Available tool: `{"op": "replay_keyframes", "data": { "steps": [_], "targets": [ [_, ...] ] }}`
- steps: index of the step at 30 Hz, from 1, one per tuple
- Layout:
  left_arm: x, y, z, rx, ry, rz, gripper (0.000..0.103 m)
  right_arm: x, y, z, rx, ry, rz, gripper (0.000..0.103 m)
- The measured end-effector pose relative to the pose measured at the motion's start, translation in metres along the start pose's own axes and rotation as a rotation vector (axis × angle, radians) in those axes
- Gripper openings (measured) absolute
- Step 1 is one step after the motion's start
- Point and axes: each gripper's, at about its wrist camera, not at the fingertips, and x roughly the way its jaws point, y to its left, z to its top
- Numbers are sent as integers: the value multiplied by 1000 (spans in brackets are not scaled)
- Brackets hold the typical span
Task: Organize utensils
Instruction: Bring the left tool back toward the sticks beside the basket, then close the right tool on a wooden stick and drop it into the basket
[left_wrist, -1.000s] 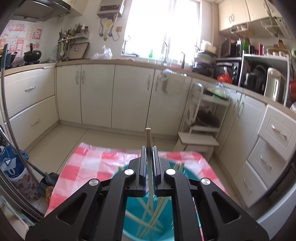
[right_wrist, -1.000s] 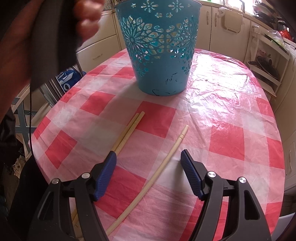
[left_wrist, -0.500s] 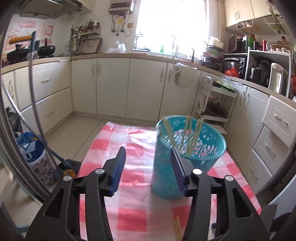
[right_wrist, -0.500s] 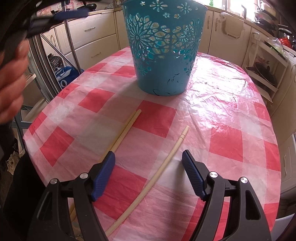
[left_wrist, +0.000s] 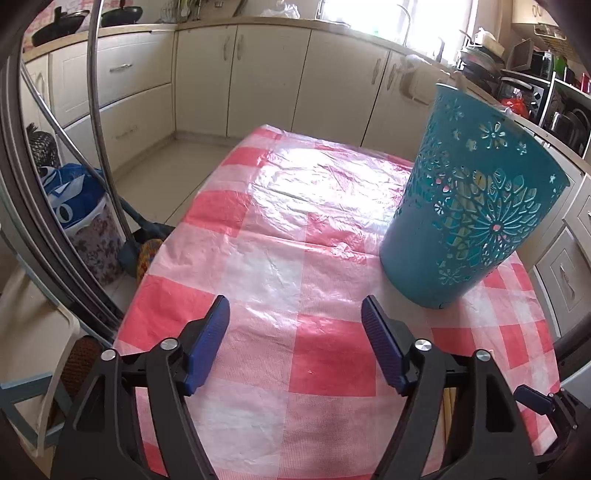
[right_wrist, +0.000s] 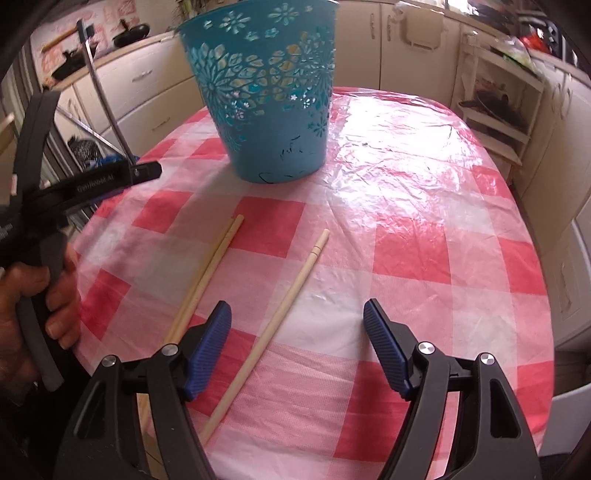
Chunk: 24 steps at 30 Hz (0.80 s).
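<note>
A teal cut-out bucket (left_wrist: 472, 206) stands on the red-and-white checked tablecloth (left_wrist: 295, 229), with pale chopsticks showing through its holes. My left gripper (left_wrist: 294, 306) hovers low over bare cloth to the left of the bucket, its jaws opening with nothing between them. In the right wrist view the bucket (right_wrist: 269, 103) stands at the far side. My right gripper (right_wrist: 297, 308) is open over a single chopstick (right_wrist: 280, 314) that lies slantwise on the cloth. A pair of chopsticks (right_wrist: 207, 273) lies just left of it. A hand (right_wrist: 37, 306) holds the left gripper (right_wrist: 147, 171) at the left edge.
The table's rounded edge (right_wrist: 532, 295) drops off at the right and left. Metal tubes (left_wrist: 96, 147) and a blue patterned bag (left_wrist: 74, 199) stand on the floor at the left. Cream kitchen cabinets (left_wrist: 266, 74) run along the far wall, and a white shelf rack (right_wrist: 495, 96) stands at the right.
My left gripper was shut on a chopstick above the bucket; it opened, the chopstick stayed in the bucket, and the gripper sank down beside the bucket. The right gripper stayed in place.
</note>
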Motion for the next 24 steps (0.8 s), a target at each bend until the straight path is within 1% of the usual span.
{"op": "replay_keyframes", "data": {
  "steps": [1,3,6,8,9,11,12,13,14,16,19,20,22,24],
  "targets": [
    [2,-1,1,2,7,-2,76,-1,-3,0,23,-3,4,70],
    [4,-4,0,18,20,-7,76,-1,-3,2,36,-2,-5,67],
    [5,-6,0,31,29,-15,79,-3,-5,2,69,0,-16,59],
    [8,-6,0,31,45,-17,80,-4,-3,1,59,1,-45,53],
    [9,-6,0,30,53,-16,80,-3,0,1,44,3,-65,53],
    [11,-7,0,33,61,-14,80,-1,9,1,-3,8,-102,47],
    [11,-7,0,35,63,-13,80,0,14,1,-29,9,-117,43],
    [11,-8,-1,38,60,-13,80,1,19,0,-54,6,-122,32],
    [10,-9,-1,41,56,-13,80,1,24,0,-71,9,-107,21],
    [8,-10,-2,51,47,-13,80,1,30,0,-100,21,-92,13],
    [7,-12,-2,59,43,-10,80,1,23,2,-52,40,-32,11],
    [7,-13,-2,60,42,-9,80,1,19,2,-30,43,-21,9],
    [6,-14,-3,64,37,-6,80,2,15,4,-1,47,-10,9],
    [5,-15,-4,71,34,-5,80,2,19,5,-37,53,-29,9]
  ]
}}
